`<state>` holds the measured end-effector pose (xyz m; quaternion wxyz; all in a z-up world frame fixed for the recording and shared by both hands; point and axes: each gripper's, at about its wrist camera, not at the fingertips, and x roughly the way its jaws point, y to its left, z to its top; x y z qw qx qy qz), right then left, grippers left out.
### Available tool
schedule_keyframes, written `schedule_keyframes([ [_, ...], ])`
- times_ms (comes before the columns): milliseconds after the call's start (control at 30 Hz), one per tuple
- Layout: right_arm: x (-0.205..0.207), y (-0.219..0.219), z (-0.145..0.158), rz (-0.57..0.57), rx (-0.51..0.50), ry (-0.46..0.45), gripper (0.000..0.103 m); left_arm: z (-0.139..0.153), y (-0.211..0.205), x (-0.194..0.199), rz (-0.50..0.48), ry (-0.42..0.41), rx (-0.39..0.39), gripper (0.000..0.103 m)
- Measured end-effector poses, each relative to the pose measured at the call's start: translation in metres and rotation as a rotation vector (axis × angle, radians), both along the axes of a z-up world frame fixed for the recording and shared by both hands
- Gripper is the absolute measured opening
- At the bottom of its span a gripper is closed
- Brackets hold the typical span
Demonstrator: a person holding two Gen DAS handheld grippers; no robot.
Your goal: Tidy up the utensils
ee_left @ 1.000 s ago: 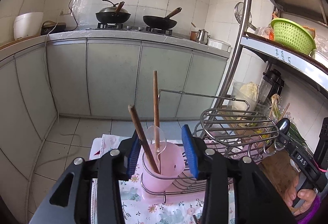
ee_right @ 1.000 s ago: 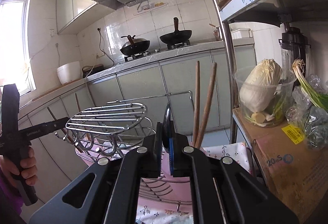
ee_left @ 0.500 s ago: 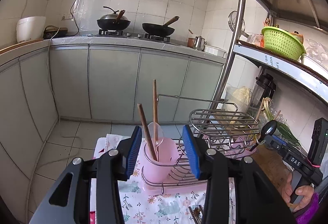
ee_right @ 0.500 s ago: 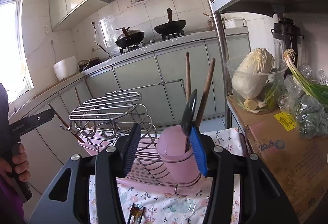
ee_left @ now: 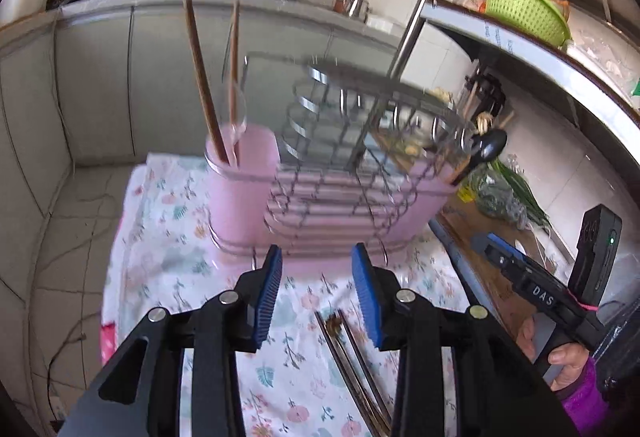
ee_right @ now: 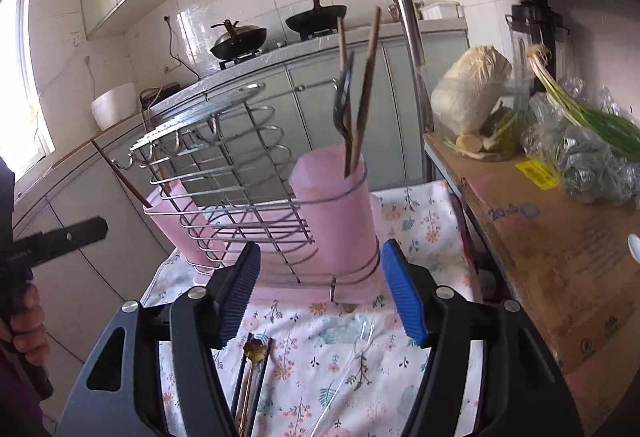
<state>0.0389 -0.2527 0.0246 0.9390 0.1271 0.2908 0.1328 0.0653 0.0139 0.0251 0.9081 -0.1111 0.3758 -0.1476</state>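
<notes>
The right hand-held gripper, clamped a second ago on the black spoon, now gapes empty; the spoon stands in the near pink plastic cup. The left hand-held gripper is spread too, over the remaining chopsticks on the table.

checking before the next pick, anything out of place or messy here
Yes: several utensils lie loose on the floral cloth in front of the rack, not in either pink cup. Nothing looks spilled or broken.

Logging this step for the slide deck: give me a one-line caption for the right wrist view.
Open right gripper faces the pink cup holding a black spoon and chopsticks; more utensils lie on the cloth.
</notes>
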Motion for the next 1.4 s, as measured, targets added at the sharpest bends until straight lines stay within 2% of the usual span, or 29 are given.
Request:
schedule_keyframes([
  [100,0.005,-0.006,-0.020,0.011,0.051,0.120,0.064,-0.042,-0.016,0.011,-0.054,0.189,-0.041,0.017],
  [233,0.006,-0.007,-0.039,0.014,0.033,0.212,0.064,-0.093,-0.031,0.025,-0.063,0.396,-0.060,0.012],
  [333,0.003,-0.008,-0.049,0.024,0.033,0.244,0.064,-0.117,-0.037,0.037,-0.060,0.499,-0.091,0.010],
  [433,0.003,-0.012,-0.056,0.027,0.063,0.278,0.063,-0.132,-0.043,0.046,-0.046,0.551,-0.098,0.010],
  [800,0.005,-0.016,-0.067,0.034,0.075,0.344,0.056,-0.145,-0.067,0.067,-0.025,0.553,0.032,0.010],
  [900,0.011,-0.021,-0.075,0.041,0.130,0.396,0.052,-0.146,-0.073,0.070,-0.026,0.546,0.044,0.008],
  [967,0.017,-0.024,-0.080,0.053,0.185,0.440,0.045,-0.146,-0.076,0.072,-0.017,0.548,0.032,0.005],
  [1067,0.024,-0.025,-0.085,0.059,0.237,0.492,0.040,-0.140,-0.063,0.069,0.000,0.538,0.017,0.004],
  [1167,0.033,-0.022,-0.091,0.054,0.227,0.541,0.039,-0.133,-0.052,0.064,0.010,0.516,0.019,0.004],
  [1400,0.064,-0.035,-0.098,-0.011,0.291,0.596,0.039,-0.125,-0.017,0.054,0.038,0.489,0.020,0.004],
])
